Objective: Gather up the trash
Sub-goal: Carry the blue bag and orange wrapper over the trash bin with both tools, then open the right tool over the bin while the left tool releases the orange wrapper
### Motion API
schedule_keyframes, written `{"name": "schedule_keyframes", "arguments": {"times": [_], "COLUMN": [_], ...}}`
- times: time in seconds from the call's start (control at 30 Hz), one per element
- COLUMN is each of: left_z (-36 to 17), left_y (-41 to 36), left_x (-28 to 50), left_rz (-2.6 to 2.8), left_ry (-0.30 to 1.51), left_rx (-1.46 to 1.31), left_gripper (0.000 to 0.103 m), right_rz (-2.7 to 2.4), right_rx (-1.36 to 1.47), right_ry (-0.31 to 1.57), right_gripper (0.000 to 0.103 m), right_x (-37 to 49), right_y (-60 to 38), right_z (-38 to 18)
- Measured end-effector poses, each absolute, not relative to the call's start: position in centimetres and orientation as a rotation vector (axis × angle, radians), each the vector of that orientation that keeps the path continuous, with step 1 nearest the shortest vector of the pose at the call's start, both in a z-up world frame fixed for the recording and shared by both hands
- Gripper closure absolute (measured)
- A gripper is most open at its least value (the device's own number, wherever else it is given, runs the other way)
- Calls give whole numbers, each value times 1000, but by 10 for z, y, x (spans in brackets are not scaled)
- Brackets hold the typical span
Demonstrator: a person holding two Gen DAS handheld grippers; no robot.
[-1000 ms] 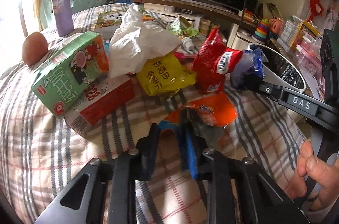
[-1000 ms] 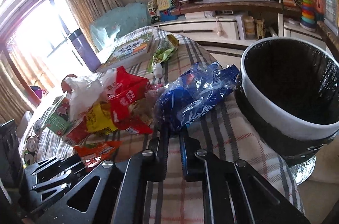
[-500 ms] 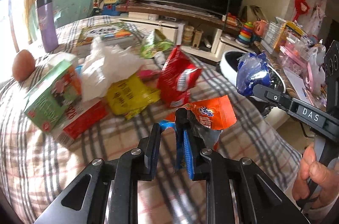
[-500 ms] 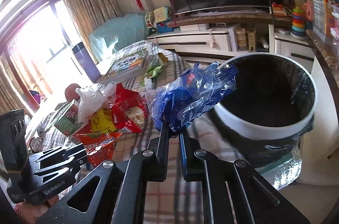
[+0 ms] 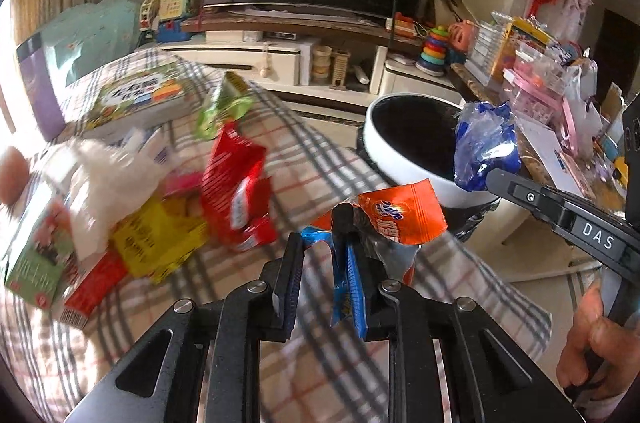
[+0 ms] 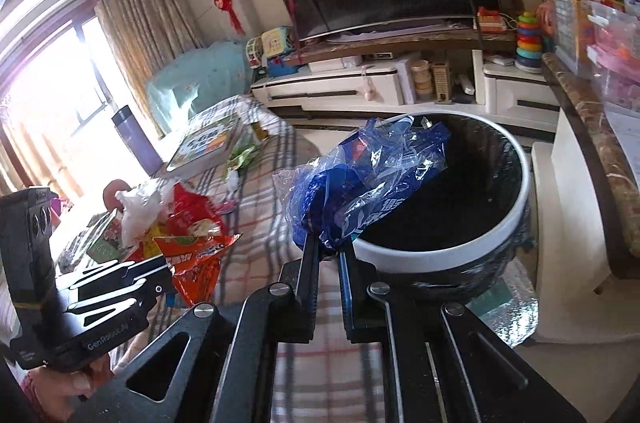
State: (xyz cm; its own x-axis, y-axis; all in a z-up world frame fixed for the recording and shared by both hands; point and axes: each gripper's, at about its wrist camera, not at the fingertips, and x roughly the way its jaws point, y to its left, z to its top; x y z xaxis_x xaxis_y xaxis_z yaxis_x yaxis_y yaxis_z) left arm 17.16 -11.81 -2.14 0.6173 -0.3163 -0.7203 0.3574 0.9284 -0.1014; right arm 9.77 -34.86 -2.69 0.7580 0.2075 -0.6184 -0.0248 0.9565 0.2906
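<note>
My left gripper (image 5: 320,239) is shut on an orange snack wrapper (image 5: 396,211), held above the plaid tablecloth (image 5: 300,151). In the right wrist view the same orange wrapper (image 6: 192,259) hangs from the left gripper (image 6: 160,275). My right gripper (image 6: 326,243) is shut on a crumpled blue plastic wrapper (image 6: 360,179). That wrapper is in the air at the near rim of a white-rimmed bin with a black liner (image 6: 440,255). In the left wrist view the blue wrapper (image 5: 484,151) overlaps the right side of the bin (image 5: 384,151).
More litter lies on the table: a red bag (image 5: 236,191), a yellow bag (image 5: 160,239), a white plastic bag (image 5: 108,175), a green carton (image 5: 36,255) and a green wrapper (image 5: 224,103). A book (image 5: 140,95) and a purple bottle (image 5: 36,91) stand farther back. A hand (image 5: 592,343) grips the right tool.
Both grippers rose and swung right toward the bin with their wrappers. The blue wrapper went from resting on the table to hanging at the bin's rim.
</note>
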Motion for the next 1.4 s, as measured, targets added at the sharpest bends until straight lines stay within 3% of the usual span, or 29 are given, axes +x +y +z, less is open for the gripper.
{"name": "schedule_keyframes", "arguments": {"times": [0.97,1.13,1.17,1.23,1.3,1.4], "left_z": [-32,-38,-39,-38,-38,-37], "left_y": [-241,-252,-254,-256,-254,-249], "left_x": [281,291,292,293,291,285], "left_rz": [-457,-454,-450,-447,-440,-435], "left_ry": [820,845,850,849,847,840], "left_rx": [169,177,177,178,179,166], "left_gripper": [81,72,65,63,50,45], "right_rz": [96,87,82,75,72,70], "right_rx": [271,269,268,268,276,288], "right_ry": [814,833,835,829,822,805], "right_gripper": [94,86,82,75,69,59], "right_x": [141,146,146,145,143,139], "right_y": [-416,-419,-419,-422,-423,-423], "right_z": [-48,-50,-50,-49,-47,-44]}}
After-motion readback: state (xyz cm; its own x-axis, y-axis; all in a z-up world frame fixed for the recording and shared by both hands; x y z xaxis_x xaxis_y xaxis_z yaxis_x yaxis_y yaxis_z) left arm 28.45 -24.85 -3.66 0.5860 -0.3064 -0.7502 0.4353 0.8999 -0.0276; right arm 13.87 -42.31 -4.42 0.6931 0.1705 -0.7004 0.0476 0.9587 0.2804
